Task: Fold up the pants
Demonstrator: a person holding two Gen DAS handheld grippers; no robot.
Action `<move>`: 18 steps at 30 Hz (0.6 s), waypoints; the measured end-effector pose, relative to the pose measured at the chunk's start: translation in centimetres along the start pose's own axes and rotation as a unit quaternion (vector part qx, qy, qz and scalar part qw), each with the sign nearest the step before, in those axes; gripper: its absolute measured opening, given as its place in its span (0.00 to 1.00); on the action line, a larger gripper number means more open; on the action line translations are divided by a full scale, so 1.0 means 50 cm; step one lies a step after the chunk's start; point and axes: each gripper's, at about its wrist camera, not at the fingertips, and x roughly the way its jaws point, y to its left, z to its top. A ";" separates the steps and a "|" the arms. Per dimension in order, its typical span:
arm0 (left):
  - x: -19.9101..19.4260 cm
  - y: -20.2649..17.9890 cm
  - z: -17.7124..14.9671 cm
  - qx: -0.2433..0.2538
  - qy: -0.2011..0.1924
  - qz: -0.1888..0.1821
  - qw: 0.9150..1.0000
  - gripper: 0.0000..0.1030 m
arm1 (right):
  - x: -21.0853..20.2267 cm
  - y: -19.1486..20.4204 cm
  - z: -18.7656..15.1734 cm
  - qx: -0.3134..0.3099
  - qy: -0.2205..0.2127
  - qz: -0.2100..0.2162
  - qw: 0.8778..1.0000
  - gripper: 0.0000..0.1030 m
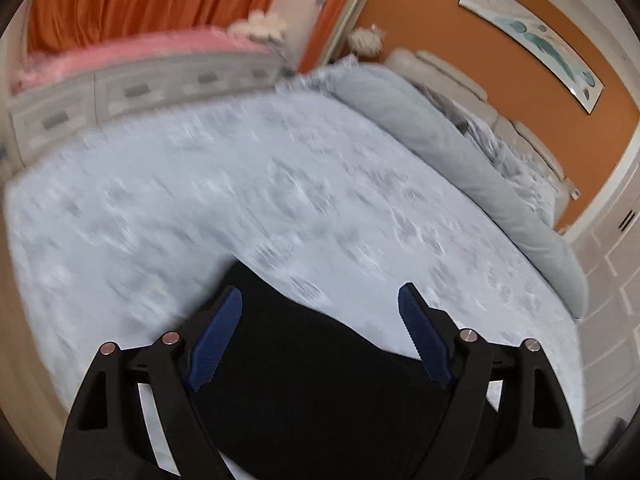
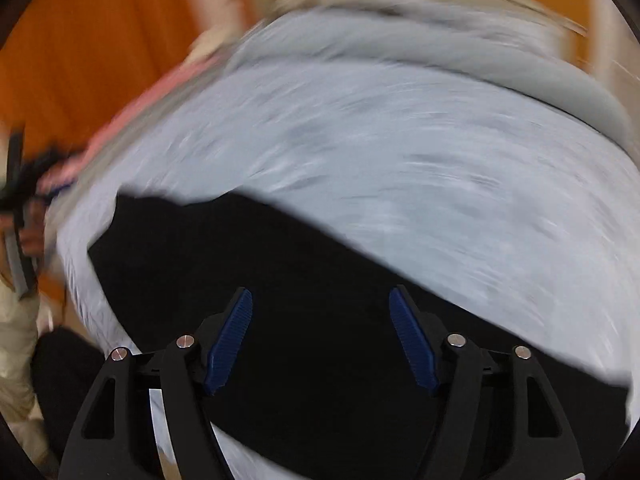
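1. The bed (image 1: 280,184), under a pale blue patterned cover, fills both views.
2. The black pants (image 2: 280,280) lie flat on its near edge.
3. The left hand-held gripper (image 1: 320,320) hangs over them, fingers spread, grasping nothing.
4. The right hand-held gripper (image 2: 320,320) likewise.

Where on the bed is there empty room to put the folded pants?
The wide stretch of pale blue bedspread looks bare, bordered by the white drawers at the far side, the long pillow on the right, and the black pants at the near edge. Near both open grippers, left and right, the pants fill the space.
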 end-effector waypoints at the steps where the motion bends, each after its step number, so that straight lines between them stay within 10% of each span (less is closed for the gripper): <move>1: 0.028 -0.002 -0.011 -0.015 0.009 -0.004 1.000 0.76 | 0.049 0.044 0.024 -0.025 0.008 0.002 1.000 0.65; 7: 0.094 0.032 -0.003 0.035 -0.003 0.060 0.998 0.76 | 0.269 0.111 0.127 -0.048 0.054 0.007 0.997 0.65; 10: 0.085 0.058 0.013 0.048 -0.036 0.105 0.993 0.76 | 0.325 0.113 0.151 -0.043 0.076 0.036 0.996 0.04; 18: 0.127 0.113 0.026 0.035 -0.001 0.108 0.993 0.76 | 0.364 0.086 0.264 -0.061 0.038 -0.051 0.996 0.00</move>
